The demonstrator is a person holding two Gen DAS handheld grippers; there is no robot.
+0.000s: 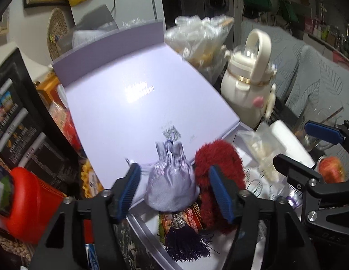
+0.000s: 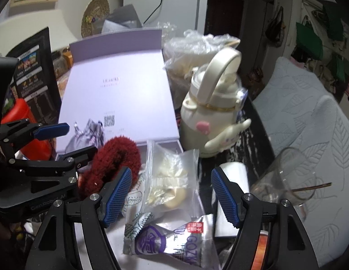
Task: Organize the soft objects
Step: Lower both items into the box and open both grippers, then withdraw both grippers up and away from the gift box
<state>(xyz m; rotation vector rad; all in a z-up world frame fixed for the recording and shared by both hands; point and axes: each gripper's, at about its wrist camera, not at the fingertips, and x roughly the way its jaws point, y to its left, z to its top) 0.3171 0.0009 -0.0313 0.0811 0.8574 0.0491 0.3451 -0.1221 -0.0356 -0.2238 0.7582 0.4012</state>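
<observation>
Both your jaws stand open, pads clear. Left gripper (image 1: 174,189) brackets the lilac pouch (image 1: 171,186), which sits at the near edge of the open box lid (image 1: 138,103); right gripper (image 2: 172,193) hangs over the clear zip bag (image 2: 170,180). Risk: the pouch may slide off the edge (red scrunchie (image 1: 219,173) crowds its right). Pouch's base is hidden; motion blur.

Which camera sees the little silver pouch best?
The left wrist view. There the silver pouch sits whole between the open left gripper's fingers, untouched. In the right wrist view the pouch is small, and partly hidden behind the red fluffy ring.
</observation>
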